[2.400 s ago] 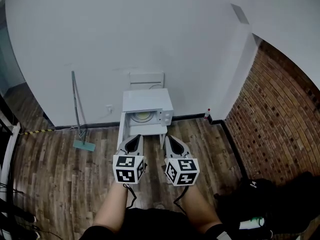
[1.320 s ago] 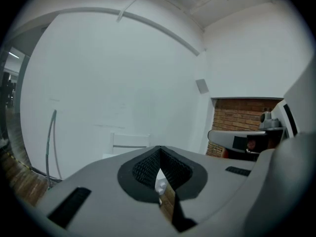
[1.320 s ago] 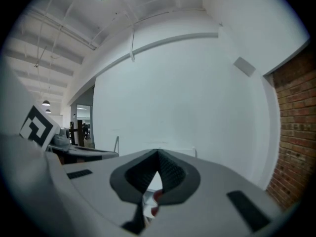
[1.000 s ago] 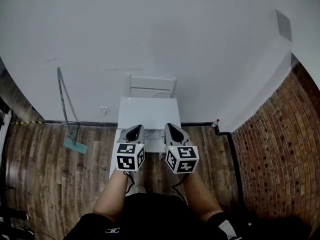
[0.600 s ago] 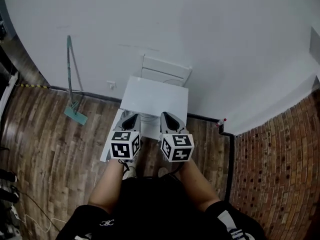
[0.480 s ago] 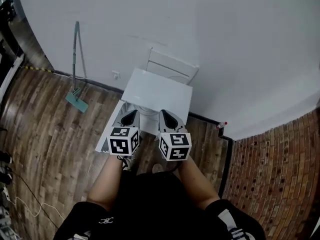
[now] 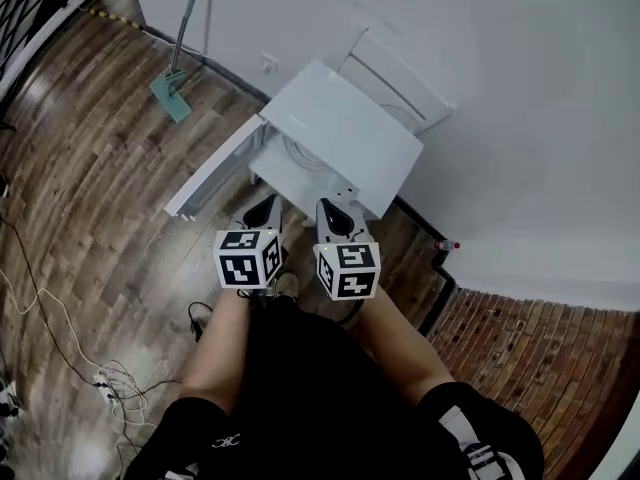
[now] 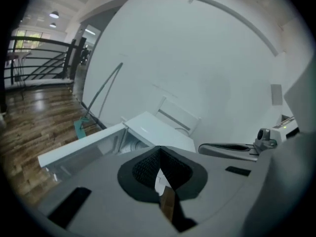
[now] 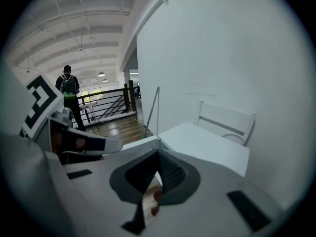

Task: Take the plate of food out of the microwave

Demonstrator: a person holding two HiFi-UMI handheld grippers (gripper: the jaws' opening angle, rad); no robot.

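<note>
The white microwave (image 7: 345, 133) stands with its door (image 7: 213, 176) swung open to the left. Inside the opening only a pale round rim (image 7: 300, 158) shows, and the food is hidden under the roof. My left gripper (image 7: 267, 206) and right gripper (image 7: 329, 209) hang side by side just in front of the opening, apart from it. Both are shut with nothing between the jaws. In the left gripper view the left gripper (image 8: 159, 156) points at the microwave top (image 8: 158, 132) and door (image 8: 84, 144). The right gripper (image 9: 157, 168) faces the same top (image 9: 202, 144).
A mop (image 7: 180, 63) leans on the wall at left, and a white frame (image 7: 400, 68) stands behind the microwave. Cables (image 7: 100, 373) lie on the wood floor at lower left. A small red-capped bottle (image 7: 447, 245) sits by the wall. A person with a backpack (image 9: 68, 90) walks far off.
The head view has swung and come closer, so the microwave now lies nearer and tilted, with its open door showing. Both grippers stay shut, side by side.
</note>
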